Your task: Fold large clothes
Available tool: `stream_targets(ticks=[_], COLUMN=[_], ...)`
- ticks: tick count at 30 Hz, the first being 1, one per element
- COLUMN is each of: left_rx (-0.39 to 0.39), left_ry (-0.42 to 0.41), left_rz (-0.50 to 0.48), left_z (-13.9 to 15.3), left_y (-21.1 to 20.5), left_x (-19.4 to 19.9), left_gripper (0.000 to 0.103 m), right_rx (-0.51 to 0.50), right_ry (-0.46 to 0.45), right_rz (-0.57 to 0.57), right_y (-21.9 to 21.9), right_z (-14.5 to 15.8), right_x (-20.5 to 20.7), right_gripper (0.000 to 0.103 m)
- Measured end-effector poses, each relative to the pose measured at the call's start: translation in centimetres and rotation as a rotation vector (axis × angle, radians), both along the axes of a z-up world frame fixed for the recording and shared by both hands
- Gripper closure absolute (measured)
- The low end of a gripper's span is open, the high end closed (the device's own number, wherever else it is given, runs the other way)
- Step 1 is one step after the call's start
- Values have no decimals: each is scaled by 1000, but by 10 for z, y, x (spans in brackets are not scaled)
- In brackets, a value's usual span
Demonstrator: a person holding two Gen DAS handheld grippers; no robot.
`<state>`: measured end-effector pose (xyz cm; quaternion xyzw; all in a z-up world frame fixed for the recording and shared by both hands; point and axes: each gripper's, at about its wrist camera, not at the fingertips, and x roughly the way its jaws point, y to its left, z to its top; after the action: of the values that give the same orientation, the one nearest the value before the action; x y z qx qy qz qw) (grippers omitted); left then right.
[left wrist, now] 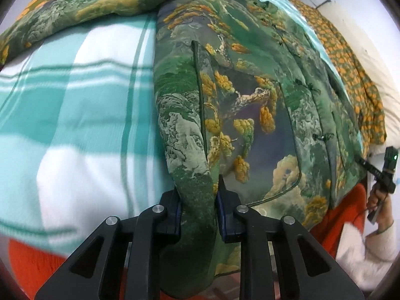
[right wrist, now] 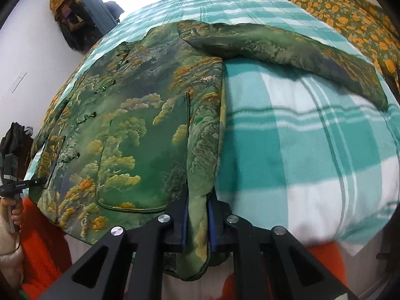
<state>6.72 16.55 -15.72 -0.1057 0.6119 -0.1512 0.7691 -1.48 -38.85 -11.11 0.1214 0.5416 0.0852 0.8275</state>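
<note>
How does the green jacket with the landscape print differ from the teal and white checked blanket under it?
The green jacket bears a busy print of trees and yellow-orange foliage; the checked blanket has plain teal and white squares with thin stripes. The jacket looks smooth and padded, with knot buttons and piping; the blanket looks soft and fleecy. The jacket lies on top, its hem pinched in the right gripper; the blanket lies spread beneath, ungripped. Both hang over the bed's near edge.

One jacket (left wrist: 237,105); two grippers (left wrist: 197,215); one checked blanket (left wrist: 75,115)
</note>
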Motion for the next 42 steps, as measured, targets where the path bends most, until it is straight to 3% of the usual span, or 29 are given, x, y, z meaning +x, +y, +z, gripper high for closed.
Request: stream_targets(ticks=[1,3,5,7,9,12,17,23,28,42], left_rx=[17,57,104,108,115,152,151,127,115,205], left_ry=[-9,-48,-84,-144,-225,-358,-494,-555,-557,-543], left_rz=[-5,-4,19,31,41,57,77,62,45,51], left_z=[0,4,15,37,63,99,139,146,138,119], left_y=[0,-1,0,2,3,2,-15,-56,-77,-95], left_x=[-3,-4,-3,-10,-18,-27,-19,-9,-13,-8], left_gripper=[77,56,45,36,17,5,3,3,2,1], right_rx=[-5,-30,-44,-54,-69,-178,-343,-426,-490,-559], right_ry=[3,-5,-22,-30,-76,-149,-215,-273,-287,-270], right_rz=[1,0,-31,-75,-98,-139,-211,-225,-215,-222], right_y=[1,2,-1,-5,-8,-4,4,14,20,12], right_z=[-1,-4,-6,-2,9,35,65,85,86,78], right_x=[-2,0,6,12,7,1,2,7,11,28], right_gripper=[90,90,83,64,55,52,43,43,43,43])
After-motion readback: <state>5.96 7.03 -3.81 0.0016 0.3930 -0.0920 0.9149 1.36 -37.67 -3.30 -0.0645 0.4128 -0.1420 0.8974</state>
